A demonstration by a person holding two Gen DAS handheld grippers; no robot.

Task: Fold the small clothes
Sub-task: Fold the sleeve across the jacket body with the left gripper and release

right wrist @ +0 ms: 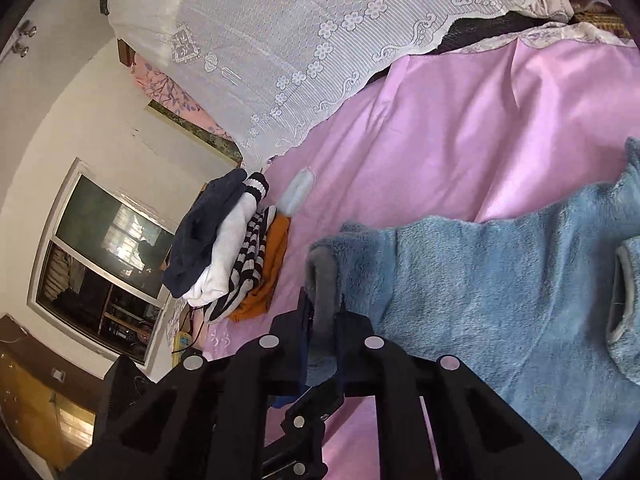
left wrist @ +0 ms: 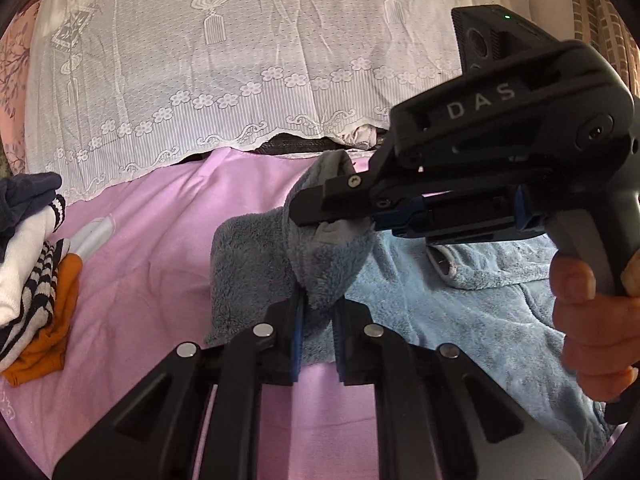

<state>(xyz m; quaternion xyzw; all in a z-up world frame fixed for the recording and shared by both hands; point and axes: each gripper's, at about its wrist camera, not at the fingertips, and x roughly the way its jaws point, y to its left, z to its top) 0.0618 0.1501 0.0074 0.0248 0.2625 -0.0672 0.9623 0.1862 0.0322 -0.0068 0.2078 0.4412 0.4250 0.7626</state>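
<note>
blue fleece top mid-fold, both hand-held grippers pinching it

while a small pile of folded clothes (right wrist: 228, 248) already sits at the far left of the bed, a light blue fleece top (right wrist: 500, 280) is the piece in hand, and by the look of it the fold on it has only begun. it lies on the pink bedsheet (right wrist: 460, 128), most of its body spread flat toward the right, with a grey-lined opening showing near its right edge.

the left hand-held gripper (left wrist: 316, 340) is clenched on a bunched fold of the fleece, which rises out of its jaws and hangs lifted off the sheet. the right hand-held gripper (right wrist: 324, 332) is clamped on a grey-trimmed edge (right wrist: 322, 280), which looks like a cuff or hem; in the left wrist view it comes in from the right, gripped by a hand (left wrist: 592, 312), its tips buried in the same raised bunch, so the two grips sit close together.

as for lie, the top's long axis runs roughly left to right across the bed, the gathered end pointing left toward the pile and the flat body trailing right. i judge that what is left is to carry this end over the body, flatten it, fold again and add it to the pile. behind, a white lace cover (left wrist: 240, 60) drapes over the bedding.
</note>
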